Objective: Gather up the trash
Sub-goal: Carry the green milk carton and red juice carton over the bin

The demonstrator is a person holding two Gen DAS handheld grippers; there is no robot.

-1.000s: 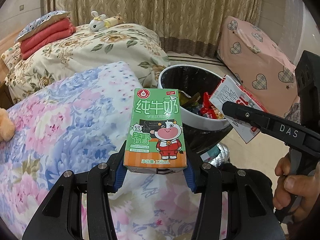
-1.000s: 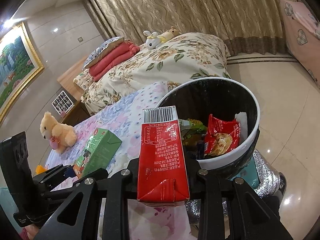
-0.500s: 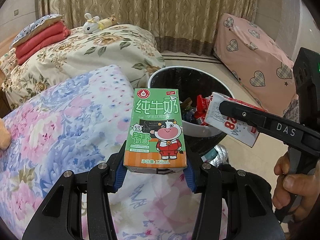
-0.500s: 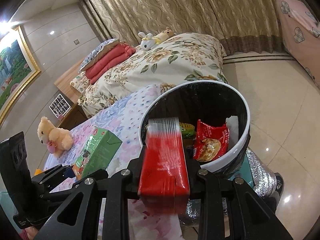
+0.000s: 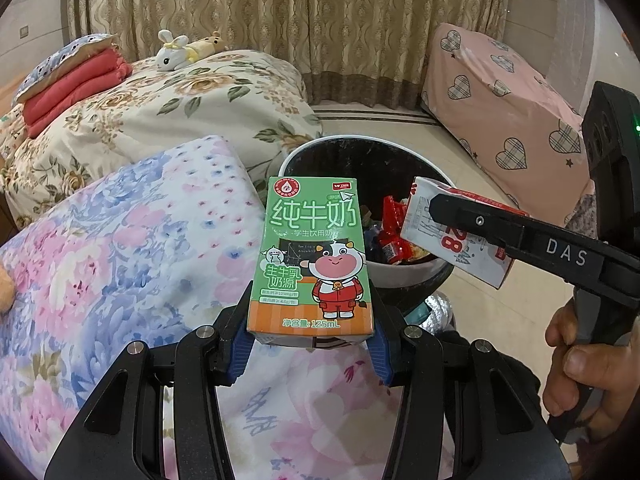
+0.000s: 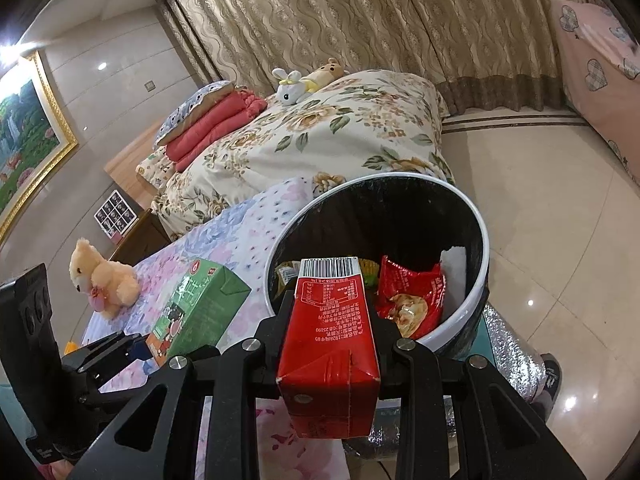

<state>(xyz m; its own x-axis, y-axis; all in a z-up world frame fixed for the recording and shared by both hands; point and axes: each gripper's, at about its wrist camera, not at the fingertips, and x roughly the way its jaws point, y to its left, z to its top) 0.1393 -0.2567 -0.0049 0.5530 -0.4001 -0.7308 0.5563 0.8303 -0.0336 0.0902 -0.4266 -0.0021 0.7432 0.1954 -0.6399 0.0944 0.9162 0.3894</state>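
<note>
Green cardboard milk carton with a cartoon cow (image 5: 310,256) sits upright, clamped at its base in the left gripper (image 5: 310,344), above the flowered blue-pink quilt (image 5: 120,248). Red-and-white cardboard carton (image 6: 330,344) is pinched between the right gripper (image 6: 332,320) fingers, its far end over the near rim of the round black trash bin with white rim (image 6: 482,264). Bin holds a red snack wrapper (image 6: 412,292) and other litter. Beige teddy bear (image 6: 102,276) lies far left on the quilt.

A home bedroom: floral-quilted bed (image 6: 320,136), plush toys (image 6: 294,86), curtains (image 5: 280,20).
</note>
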